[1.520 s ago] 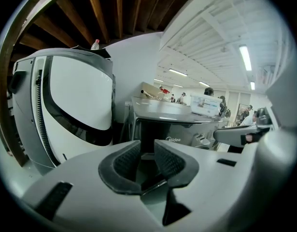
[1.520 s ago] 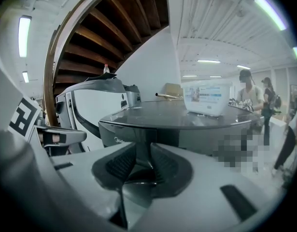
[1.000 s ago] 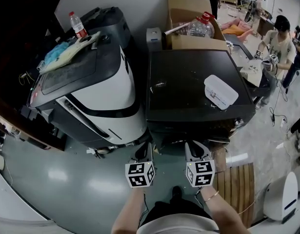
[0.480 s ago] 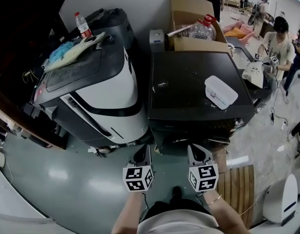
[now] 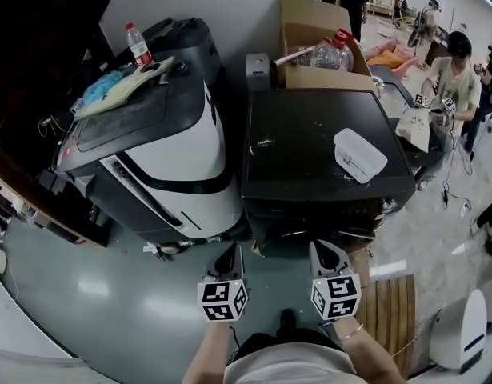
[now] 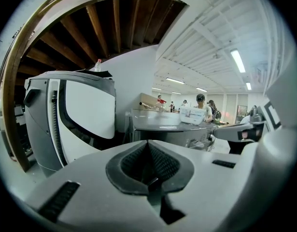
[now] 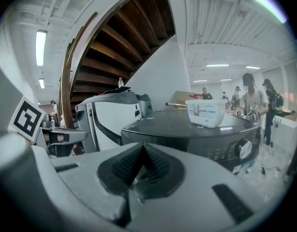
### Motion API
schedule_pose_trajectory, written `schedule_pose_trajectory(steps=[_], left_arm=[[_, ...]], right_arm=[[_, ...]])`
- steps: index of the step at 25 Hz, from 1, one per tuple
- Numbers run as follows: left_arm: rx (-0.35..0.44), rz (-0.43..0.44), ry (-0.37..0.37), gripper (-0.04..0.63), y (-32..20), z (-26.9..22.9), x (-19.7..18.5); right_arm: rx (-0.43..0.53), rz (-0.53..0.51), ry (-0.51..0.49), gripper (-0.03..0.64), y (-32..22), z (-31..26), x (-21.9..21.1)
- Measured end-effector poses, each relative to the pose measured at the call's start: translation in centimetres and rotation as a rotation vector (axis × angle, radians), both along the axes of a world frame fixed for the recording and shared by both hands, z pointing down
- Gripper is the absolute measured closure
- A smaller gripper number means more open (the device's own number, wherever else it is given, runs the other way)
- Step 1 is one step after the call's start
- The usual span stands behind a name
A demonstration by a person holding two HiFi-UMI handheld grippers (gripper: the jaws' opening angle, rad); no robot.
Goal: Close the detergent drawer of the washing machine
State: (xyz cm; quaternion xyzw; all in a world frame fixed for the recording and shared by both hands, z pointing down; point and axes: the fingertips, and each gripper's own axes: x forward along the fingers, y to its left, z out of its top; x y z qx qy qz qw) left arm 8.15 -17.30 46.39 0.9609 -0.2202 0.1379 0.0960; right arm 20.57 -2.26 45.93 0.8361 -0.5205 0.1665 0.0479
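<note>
The dark washing machine point(image 5: 310, 146) stands in the middle of the head view, and I see its front panel point(image 7: 220, 151) with a round knob point(image 7: 243, 149) in the right gripper view. I cannot make out the detergent drawer in any view. My left gripper point(image 5: 227, 258) and right gripper point(image 5: 326, 254) hang side by side just short of the machine's front and touch nothing. In the left gripper view the left gripper point(image 6: 149, 149) is shut with nothing between its pads. The right gripper point(image 7: 142, 151) is shut and empty too.
A white plastic box point(image 5: 360, 154) lies on the washing machine's lid. A white-and-black machine point(image 5: 162, 154) stands close on the left with a bottle point(image 5: 138, 44) and cloths on top. Cardboard boxes point(image 5: 310, 34) stand behind. A wooden slatted mat point(image 5: 386, 306) lies at the right, with people point(image 5: 454, 74) beyond.
Both grippers have drawn back a little from the washing machine's front, toward the person. The right gripper's jaws look narrower than a second ago.
</note>
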Motion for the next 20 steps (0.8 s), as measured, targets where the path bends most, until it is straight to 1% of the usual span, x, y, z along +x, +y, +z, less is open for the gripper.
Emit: schedule_pose_trajectory(steps=[7, 20], left_arm=[[0.004, 0.004, 0.002, 0.6, 0.5, -0.5, 0.2], [0.001, -0.02, 0.011, 0.6, 0.8, -0.9, 0.2]], right_arm=[[0.02, -0.003, -0.002, 0.615, 0.4, -0.9, 0.3], [0.026, -0.006, -0.003, 0.615, 0.9, -1.4, 0.8]])
